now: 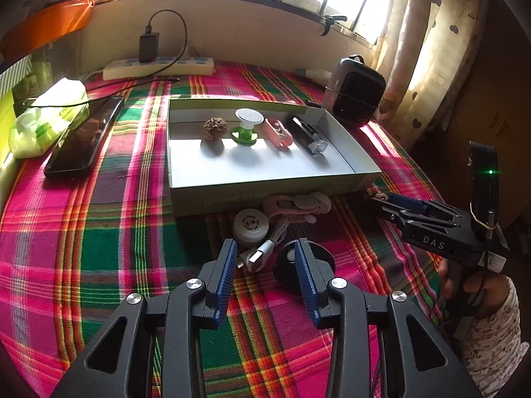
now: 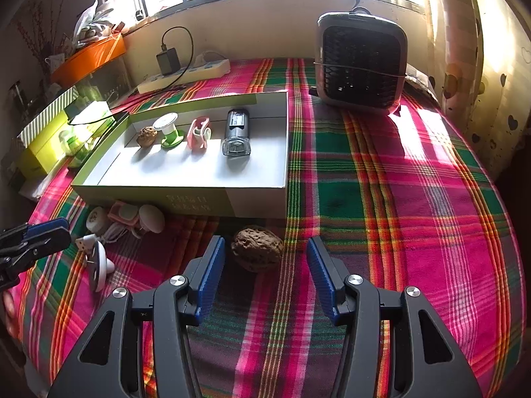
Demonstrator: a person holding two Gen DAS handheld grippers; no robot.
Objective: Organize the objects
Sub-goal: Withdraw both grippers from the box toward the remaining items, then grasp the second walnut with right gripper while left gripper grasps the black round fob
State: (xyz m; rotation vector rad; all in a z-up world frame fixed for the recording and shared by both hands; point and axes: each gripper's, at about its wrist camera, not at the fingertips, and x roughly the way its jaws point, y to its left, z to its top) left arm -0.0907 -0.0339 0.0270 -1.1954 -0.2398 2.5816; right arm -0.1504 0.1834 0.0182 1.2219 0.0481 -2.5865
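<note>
Plaid cloth (image 2: 381, 199) in pink, green and red covers the table under a bright window, whose glare washes out the panes. At upper left of the right wrist view, clutter in an orange bin (image 2: 89, 54) is hard to make out. Centre-left, a shallow box (image 2: 186, 195) holds a walnut (image 2: 146, 136), a green spool (image 2: 170, 129), a pink clip (image 2: 199, 134) and a dark gadget (image 2: 236, 132). Below it, small white and pink pieces (image 2: 126, 215) overlap confusingly. The left gripper (image 1: 265, 265) stands open, empty, over a USB plug (image 1: 257, 256) and a dark disc (image 1: 303, 262) that its finger partly hides. The right gripper (image 2: 264, 265) gapes wide, empty, flanking a loose walnut (image 2: 257, 248) without touching it.
</note>
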